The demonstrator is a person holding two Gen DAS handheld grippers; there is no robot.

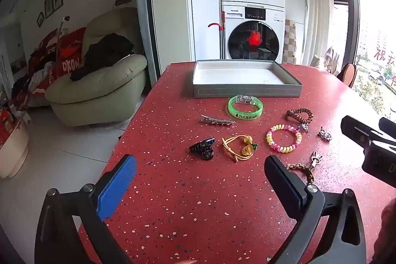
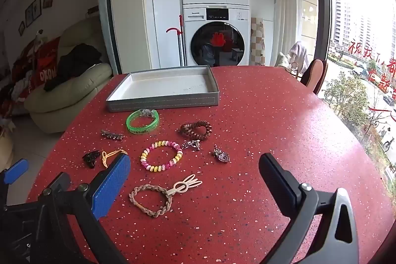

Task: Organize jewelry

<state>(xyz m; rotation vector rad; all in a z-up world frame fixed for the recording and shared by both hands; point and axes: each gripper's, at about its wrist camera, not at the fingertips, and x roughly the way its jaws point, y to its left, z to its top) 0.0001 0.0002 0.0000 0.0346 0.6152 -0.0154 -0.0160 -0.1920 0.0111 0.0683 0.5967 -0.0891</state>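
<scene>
A shallow grey tray [image 1: 247, 91] [image 2: 163, 102] with a white inside stands empty at the far side of the red speckled table [image 1: 198, 202] [image 2: 272, 128]. In front of it lie a green bangle [image 1: 245, 107] [image 2: 142, 121], a silver hair clip [image 1: 217, 120] [image 2: 112, 135], a black claw clip [image 1: 204, 148] [image 2: 91, 158], a yellow cord bracelet [image 1: 240, 148], a pink-and-yellow bead bracelet [image 1: 284, 138] [image 2: 161, 155], a brown coil hair tie [image 1: 300, 114] [image 2: 196, 130], two small silver charms [image 2: 221, 154] and a braided tie with a rabbit charm [image 2: 154, 198]. My left gripper [image 1: 200, 180] hangs open, short of the claw clip. My right gripper [image 2: 195, 180] is open above the braided tie.
A pale green sofa [image 1: 104, 81] with dark clothes stands left of the table. Stacked white washing machines [image 1: 252, 34] are behind it. A chair back [image 2: 315, 77] rises at the table's far right edge, by a large window. The right gripper's body [image 1: 371, 140] shows in the left wrist view.
</scene>
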